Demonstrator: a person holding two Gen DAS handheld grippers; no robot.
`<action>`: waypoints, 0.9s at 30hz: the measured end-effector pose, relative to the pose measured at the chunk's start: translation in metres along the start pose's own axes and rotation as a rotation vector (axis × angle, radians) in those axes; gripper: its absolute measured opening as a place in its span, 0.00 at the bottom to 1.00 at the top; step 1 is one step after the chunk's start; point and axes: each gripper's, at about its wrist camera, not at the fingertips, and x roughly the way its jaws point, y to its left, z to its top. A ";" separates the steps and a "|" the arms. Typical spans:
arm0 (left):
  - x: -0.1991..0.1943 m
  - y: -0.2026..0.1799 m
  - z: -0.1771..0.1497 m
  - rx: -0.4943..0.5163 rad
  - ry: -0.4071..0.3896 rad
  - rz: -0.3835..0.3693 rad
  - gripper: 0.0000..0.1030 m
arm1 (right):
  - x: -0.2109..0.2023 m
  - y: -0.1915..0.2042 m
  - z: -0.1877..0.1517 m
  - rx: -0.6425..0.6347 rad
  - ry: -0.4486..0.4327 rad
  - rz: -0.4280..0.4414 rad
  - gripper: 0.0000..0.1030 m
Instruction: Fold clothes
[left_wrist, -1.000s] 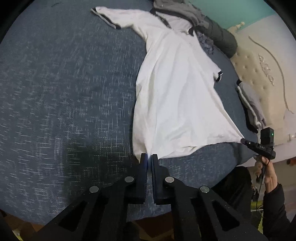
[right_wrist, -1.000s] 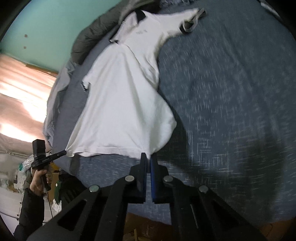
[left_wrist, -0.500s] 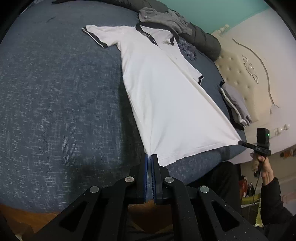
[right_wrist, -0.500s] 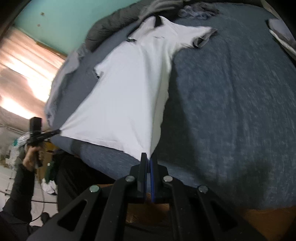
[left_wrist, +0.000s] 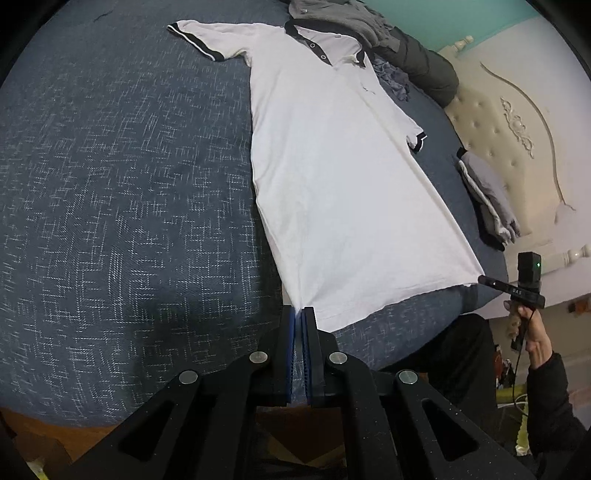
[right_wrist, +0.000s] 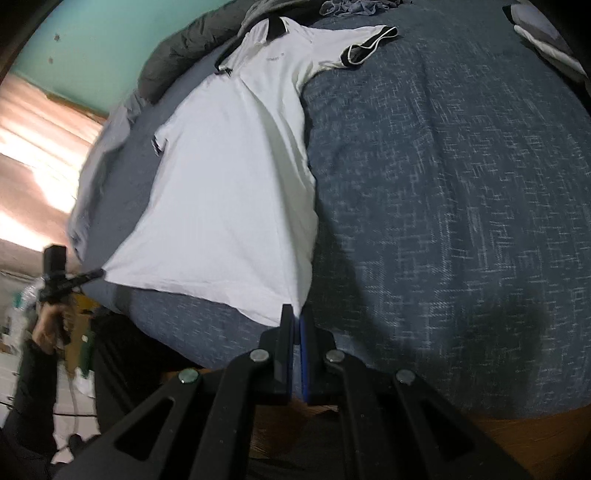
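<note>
A white polo shirt (left_wrist: 332, 177) with dark collar and sleeve trim lies stretched flat, front up, on the dark blue bedspread (left_wrist: 110, 184). My left gripper (left_wrist: 302, 311) is shut on its bottom left hem corner. My right gripper (right_wrist: 296, 309) is shut on the bottom right hem corner; it also shows in the left wrist view (left_wrist: 484, 280). The shirt shows in the right wrist view (right_wrist: 229, 177), pulled taut between both grippers, with the left gripper (right_wrist: 98, 274) at its far corner. The hem lies near the bed's foot edge.
A pile of grey clothes (left_wrist: 343, 18) and a dark bolster (left_wrist: 424, 70) lie beyond the collar. Folded grey garments (left_wrist: 487, 199) sit by the cream tufted headboard (left_wrist: 498, 122). The bed's wooden edge (right_wrist: 517, 432) is just below the grippers.
Both grippers pulled the hem toward the foot of the bed. The shirt went from bunched and flared to straight and flat, with both sleeves spread out.
</note>
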 end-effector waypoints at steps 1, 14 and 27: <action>-0.005 0.001 0.001 0.001 -0.010 -0.003 0.04 | -0.003 0.001 0.002 0.002 -0.012 0.005 0.02; -0.022 0.020 0.030 -0.066 -0.077 -0.006 0.04 | 0.031 0.021 0.019 -0.067 0.038 -0.041 0.03; -0.018 0.030 0.030 -0.081 -0.079 0.007 0.04 | 0.021 0.003 0.010 -0.015 0.070 0.027 0.24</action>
